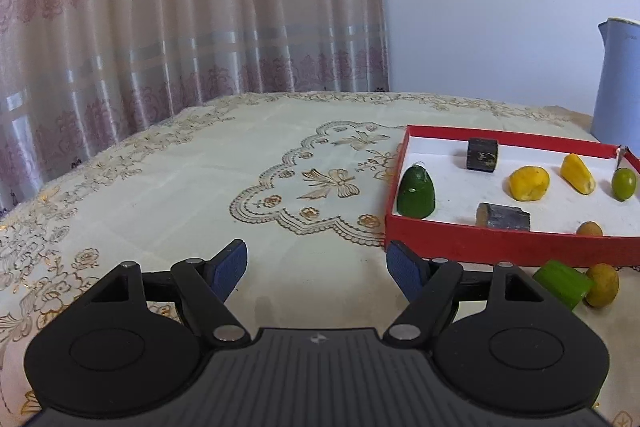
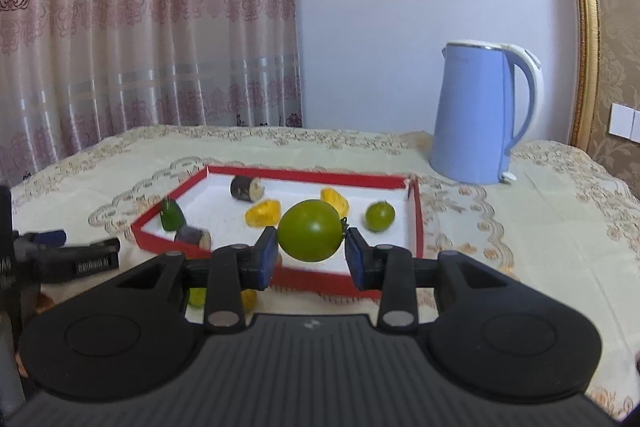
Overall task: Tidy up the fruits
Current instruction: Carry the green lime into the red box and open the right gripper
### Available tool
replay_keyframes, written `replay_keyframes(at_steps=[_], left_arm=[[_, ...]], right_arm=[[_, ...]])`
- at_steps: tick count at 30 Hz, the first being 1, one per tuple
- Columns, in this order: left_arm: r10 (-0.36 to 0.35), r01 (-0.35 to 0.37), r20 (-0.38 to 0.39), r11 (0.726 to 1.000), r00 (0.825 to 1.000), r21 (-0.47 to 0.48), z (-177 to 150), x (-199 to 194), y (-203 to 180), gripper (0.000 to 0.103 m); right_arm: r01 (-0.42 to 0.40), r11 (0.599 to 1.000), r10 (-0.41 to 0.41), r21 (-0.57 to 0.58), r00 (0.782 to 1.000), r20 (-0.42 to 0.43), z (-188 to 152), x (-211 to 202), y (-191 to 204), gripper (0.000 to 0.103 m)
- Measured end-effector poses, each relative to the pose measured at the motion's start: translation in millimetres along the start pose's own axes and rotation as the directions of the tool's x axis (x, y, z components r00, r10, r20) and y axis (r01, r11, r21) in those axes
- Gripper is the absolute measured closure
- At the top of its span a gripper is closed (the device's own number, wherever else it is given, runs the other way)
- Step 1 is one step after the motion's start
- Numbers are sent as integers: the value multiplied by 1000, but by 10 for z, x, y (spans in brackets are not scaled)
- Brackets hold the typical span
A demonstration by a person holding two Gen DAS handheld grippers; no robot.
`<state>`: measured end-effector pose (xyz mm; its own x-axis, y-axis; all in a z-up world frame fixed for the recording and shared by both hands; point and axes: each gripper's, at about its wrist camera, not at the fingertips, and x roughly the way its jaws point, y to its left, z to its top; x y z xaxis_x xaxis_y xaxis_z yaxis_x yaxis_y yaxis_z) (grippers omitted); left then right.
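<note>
Tablecloth: woven cloth, cream, matt w/ gilt embroidered motifs that catch light.
Curtain: sheer fabric, satin-sheen stripes, printed pink damask.
Tray: red card/paperboard walls, matt; white inner floor, slightly grainy.
Green tomato: smooth, glossy skin, looks waxy.
Yellow pieces: smooth, semi-gloss, plastic-looking.
Dark cylinders: rough, bark-like sides, dull.
Kettle: pale blue plastic body, smooth satin finish; white plastic handle.
Right gripper: matt black plastic frame, ribbed base, metal pivot pins; blue textured pads.
Frame: gilt, glossy moulding.
</note>
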<state>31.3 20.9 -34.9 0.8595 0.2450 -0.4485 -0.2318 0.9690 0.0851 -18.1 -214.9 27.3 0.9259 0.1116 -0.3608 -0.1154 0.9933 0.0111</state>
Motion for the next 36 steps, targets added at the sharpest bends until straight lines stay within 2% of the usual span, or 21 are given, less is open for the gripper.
replay_keyframes(at_steps=[9, 20, 25, 36], left_arm=[[-11, 11, 5, 1000, 1000, -16, 9, -7, 25, 25], [-13, 13, 12, 1000, 1000, 21, -1, -23, -35, 24], [-15, 14, 13, 1000, 1000, 23, 2, -28, -48, 22], [2, -2, 10, 1000, 1000, 12, -1, -25, -17, 22]], right_arm=[[-35, 999, 34, -38, 999, -26, 69, 206, -102, 69], [-77, 996, 73, -50, 995, -64, 229, 799, -165, 69], [-68, 995, 61, -74, 994, -93, 239, 1003, -142, 69], [-76, 997, 75, -6, 994, -83, 162, 1304, -258, 69]])
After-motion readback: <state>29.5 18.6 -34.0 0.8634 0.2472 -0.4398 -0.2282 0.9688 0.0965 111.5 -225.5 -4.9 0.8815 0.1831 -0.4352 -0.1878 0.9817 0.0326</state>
